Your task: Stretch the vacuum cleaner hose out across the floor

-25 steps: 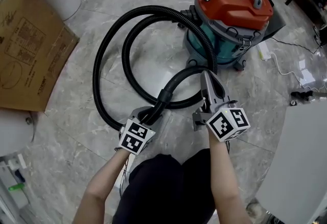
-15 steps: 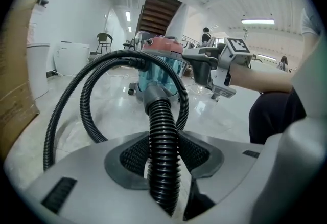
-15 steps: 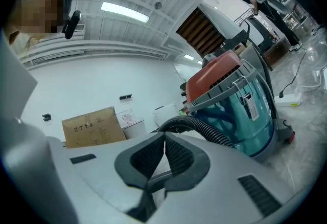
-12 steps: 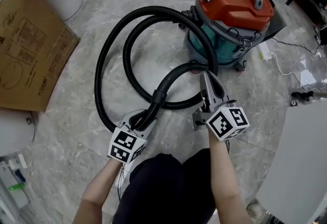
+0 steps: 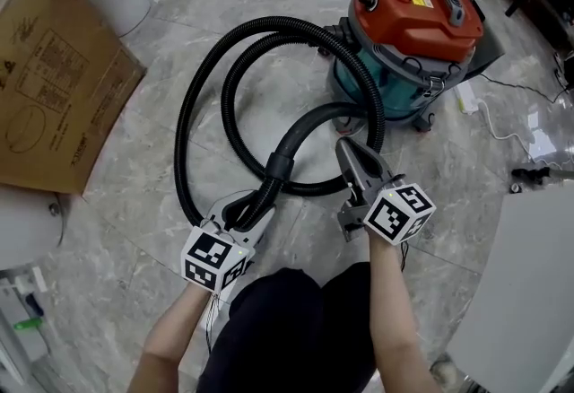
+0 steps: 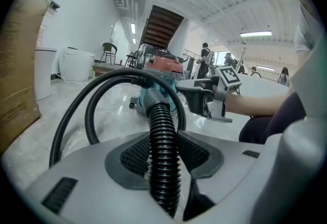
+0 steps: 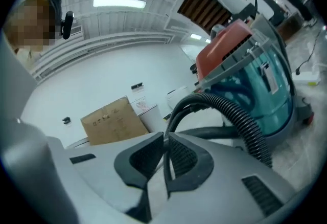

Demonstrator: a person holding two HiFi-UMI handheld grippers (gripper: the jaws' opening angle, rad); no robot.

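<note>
A: Where the left tongs (image 5: 255, 205) sit, what's between them?
B: The ribbed black hose (image 5: 269, 21), clamped near its end. The rest lies coiled in two loops on the marble floor (image 5: 134, 176), beside the red-and-teal vacuum cleaner (image 5: 408, 32).
A: And the right tongs (image 5: 352, 153)?
B: Closed on nothing, pointing toward the canister, just beside the hose's inner curve
</note>
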